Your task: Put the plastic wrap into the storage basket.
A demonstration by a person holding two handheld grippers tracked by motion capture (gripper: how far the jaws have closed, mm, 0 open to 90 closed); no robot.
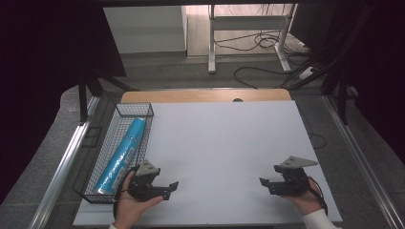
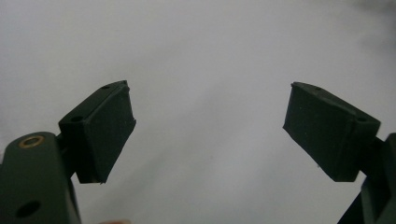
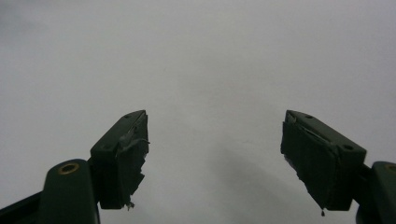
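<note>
A blue spray can (image 1: 121,155) lies lengthwise in a black wire basket (image 1: 144,110) at the left edge of the white table top (image 1: 224,143). My left gripper (image 1: 172,187) rests low near the front edge, just right of the basket's near end, pointing right. It is open with nothing between its jaws. In the left gripper view the gripper (image 2: 209,128) has only white surface between its pads. My right gripper (image 1: 263,183) sits near the front right, pointing left, also open and holding nothing. The right gripper view has the gripper (image 3: 214,158) spread wide over bare white surface.
A strip of wooden table (image 1: 205,95) runs behind the white top. Beyond it, on the floor, stand a white desk frame (image 1: 248,24) and loose cables (image 1: 267,43). Metal rails (image 1: 62,167) flank the table on both sides.
</note>
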